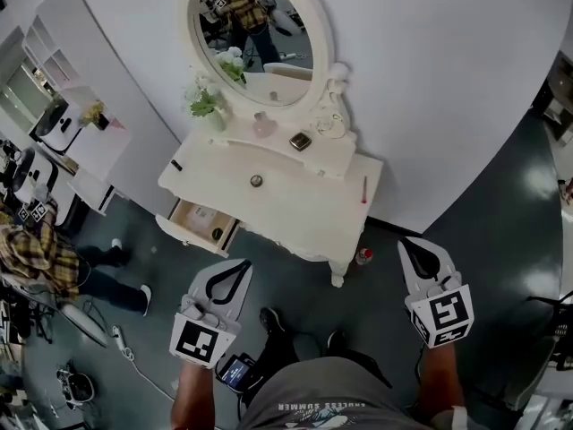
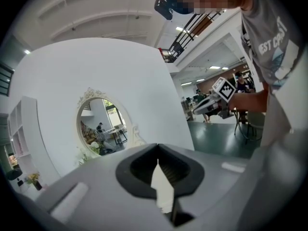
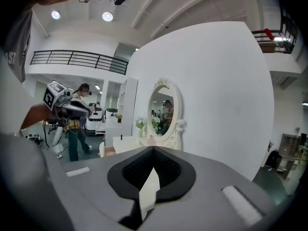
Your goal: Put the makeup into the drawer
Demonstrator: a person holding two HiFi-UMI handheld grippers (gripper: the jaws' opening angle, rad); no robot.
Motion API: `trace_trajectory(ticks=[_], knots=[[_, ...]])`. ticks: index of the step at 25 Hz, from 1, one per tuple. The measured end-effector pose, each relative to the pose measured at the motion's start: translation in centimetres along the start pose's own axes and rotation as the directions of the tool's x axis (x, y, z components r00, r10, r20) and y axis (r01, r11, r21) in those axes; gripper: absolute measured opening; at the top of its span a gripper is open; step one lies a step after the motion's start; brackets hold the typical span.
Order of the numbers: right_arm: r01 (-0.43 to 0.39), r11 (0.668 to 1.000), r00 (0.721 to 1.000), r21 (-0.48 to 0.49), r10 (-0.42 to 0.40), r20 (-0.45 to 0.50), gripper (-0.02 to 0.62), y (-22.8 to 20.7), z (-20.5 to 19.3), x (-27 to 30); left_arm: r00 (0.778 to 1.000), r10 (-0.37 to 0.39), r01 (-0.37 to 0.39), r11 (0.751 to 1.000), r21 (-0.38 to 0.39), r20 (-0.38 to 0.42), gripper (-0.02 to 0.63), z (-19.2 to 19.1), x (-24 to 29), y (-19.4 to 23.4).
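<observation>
The white vanity table (image 1: 295,206) stands ahead against the curved wall. Its left drawer (image 1: 200,221) is pulled open. On the top lie a small round jar (image 1: 256,181), a dark compact (image 1: 301,141), a pink bottle (image 1: 263,126), a red stick (image 1: 364,189) and a small black item (image 1: 176,165). My left gripper (image 1: 245,264) is shut and empty, in the air just short of the drawer. My right gripper (image 1: 403,242) is also shut and empty, off the table's right front corner. The left gripper view shows only the mirror (image 2: 101,124) past the jaws.
An oval mirror (image 1: 255,34) and a vase of flowers (image 1: 206,106) stand at the back of the table. A small red-capped item (image 1: 363,256) lies on the floor by the right leg. Another person (image 1: 54,258) is at the left by white shelves (image 1: 63,106).
</observation>
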State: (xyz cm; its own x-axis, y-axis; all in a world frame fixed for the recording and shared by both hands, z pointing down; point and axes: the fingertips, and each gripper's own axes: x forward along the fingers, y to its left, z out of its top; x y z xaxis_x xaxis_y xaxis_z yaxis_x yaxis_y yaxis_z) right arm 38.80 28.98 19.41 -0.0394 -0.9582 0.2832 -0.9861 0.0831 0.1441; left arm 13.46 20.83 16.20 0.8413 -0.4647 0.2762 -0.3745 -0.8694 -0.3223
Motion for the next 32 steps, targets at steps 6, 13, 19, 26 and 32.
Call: trace_trajectory(ticks=[6, 13, 19, 26, 32], knots=[[0.103, 0.995, 0.994, 0.008, -0.102, -0.041, 0.002, -0.4, 0.2, 1.8, 0.993, -0.103, 0.102, 0.995, 0.011, 0.06, 0.002, -0.7, 3.9, 3.4], [0.233, 0.972, 0.969, 0.013, -0.231, -0.089, 0.002, 1.0, 2.6, 5.2, 0.966, -0.224, 0.222, 0.975, 0.028, 0.131, 0.002, -1.4, 7.3, 9.8], [0.309, 0.951, 0.945, 0.007, -0.306, -0.115, 0.002, 3.1, 4.4, 9.3, 0.935, -0.306, 0.301, 0.952, 0.054, 0.181, 0.002, -3.1, 9.3, 14.7], [0.353, 0.936, 0.925, 0.002, -0.348, -0.154, 0.002, 3.7, 4.3, 12.9, 0.916, -0.345, 0.345, 0.938, 0.041, 0.206, 0.002, -5.0, 10.9, 18.2], [0.334, 0.943, 0.925, 0.0, -0.328, -0.19, 0.002, 1.9, 2.9, 15.9, 0.929, -0.322, 0.328, 0.945, 0.0, 0.183, 0.002, -6.2, 12.6, 19.8]])
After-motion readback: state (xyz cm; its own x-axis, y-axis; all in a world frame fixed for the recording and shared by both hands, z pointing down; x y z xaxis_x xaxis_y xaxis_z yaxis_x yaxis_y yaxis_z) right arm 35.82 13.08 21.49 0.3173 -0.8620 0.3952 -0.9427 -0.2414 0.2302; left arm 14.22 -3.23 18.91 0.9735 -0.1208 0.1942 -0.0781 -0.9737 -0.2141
